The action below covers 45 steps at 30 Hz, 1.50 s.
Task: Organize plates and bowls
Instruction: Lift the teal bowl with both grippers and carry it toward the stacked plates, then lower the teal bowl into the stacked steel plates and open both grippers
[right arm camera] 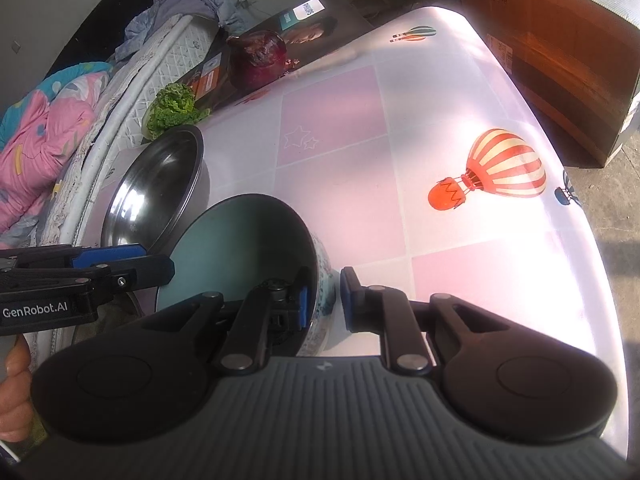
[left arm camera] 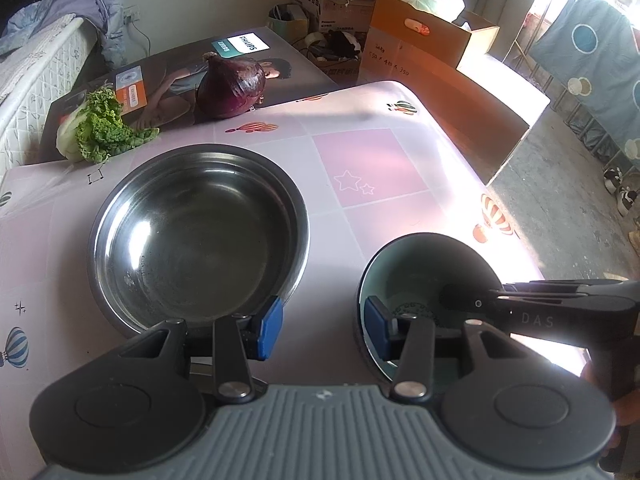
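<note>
A wide steel bowl [left arm camera: 198, 236] stands on the pink balloon-print tablecloth [left arm camera: 372, 168]. To its right is a smaller bowl [left arm camera: 420, 276], green inside and patterned outside, tilted with its mouth toward me. My right gripper [right arm camera: 325, 304] is shut on that bowl's [right arm camera: 244, 248] wall, one pad inside and one outside; it enters the left wrist view from the right [left arm camera: 560, 308]. My left gripper [left arm camera: 323, 328] is open over the gap between the two bowls, each blue pad close to a rim. From the right wrist it shows side-on [right arm camera: 120, 268], in front of the steel bowl [right arm camera: 160, 184].
At the table's far edge lie a red onion [left arm camera: 232, 88], a leafy green vegetable [left arm camera: 100, 128] and a flat printed box [left arm camera: 168, 76]. A mattress with bedding [right arm camera: 52, 140] runs along the left. Cardboard boxes [left arm camera: 420, 40] stand beyond the table's right edge.
</note>
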{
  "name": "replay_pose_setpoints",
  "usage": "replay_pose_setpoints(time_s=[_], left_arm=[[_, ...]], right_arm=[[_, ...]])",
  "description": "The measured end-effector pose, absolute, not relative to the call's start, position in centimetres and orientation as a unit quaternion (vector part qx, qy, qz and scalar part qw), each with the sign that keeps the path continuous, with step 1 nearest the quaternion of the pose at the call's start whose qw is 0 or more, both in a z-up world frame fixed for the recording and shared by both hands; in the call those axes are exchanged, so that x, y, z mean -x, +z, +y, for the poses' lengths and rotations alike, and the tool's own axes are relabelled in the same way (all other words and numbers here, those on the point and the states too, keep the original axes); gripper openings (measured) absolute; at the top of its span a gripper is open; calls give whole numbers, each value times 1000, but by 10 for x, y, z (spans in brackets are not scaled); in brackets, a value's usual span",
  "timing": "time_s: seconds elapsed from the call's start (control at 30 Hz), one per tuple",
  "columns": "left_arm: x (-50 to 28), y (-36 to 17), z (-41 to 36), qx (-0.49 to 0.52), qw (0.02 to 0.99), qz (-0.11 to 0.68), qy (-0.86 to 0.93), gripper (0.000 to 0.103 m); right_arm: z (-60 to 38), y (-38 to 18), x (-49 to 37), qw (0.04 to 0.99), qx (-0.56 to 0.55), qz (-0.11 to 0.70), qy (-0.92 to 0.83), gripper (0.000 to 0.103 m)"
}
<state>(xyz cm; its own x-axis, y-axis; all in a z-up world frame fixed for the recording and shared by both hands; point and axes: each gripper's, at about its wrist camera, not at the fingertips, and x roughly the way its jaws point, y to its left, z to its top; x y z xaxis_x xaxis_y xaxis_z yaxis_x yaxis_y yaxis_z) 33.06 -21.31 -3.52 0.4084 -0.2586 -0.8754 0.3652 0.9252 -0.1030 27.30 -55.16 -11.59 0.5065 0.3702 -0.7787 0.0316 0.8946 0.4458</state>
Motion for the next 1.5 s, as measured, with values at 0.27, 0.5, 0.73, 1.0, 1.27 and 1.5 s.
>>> replay_pose_setpoints(time_s=[0.27,0.5,0.73,1.0,1.27,1.5], left_arm=[[-333,-43,-221,-41,821,532,-205,33],[-330,-53,-228,-46,809,548,-206,19],[-330,-64,-235,-47,798,565,-203,17],[-328,-65,-236,-42,796,571,-199,17],[-327,-59,-233,-38,798,568,-196,17],[-325,-48,-227,-30,805,558,-199,17]], right_arm=[[-553,-111,-266,845,-213,481,100,15],[-553,-111,-265,847,-208,479,98,15],[-553,-112,-264,847,-209,479,99,15],[-553,-114,-266,843,-217,484,91,15],[-549,-112,-268,843,-212,486,88,15],[-547,-101,-271,847,-210,480,88,15]])
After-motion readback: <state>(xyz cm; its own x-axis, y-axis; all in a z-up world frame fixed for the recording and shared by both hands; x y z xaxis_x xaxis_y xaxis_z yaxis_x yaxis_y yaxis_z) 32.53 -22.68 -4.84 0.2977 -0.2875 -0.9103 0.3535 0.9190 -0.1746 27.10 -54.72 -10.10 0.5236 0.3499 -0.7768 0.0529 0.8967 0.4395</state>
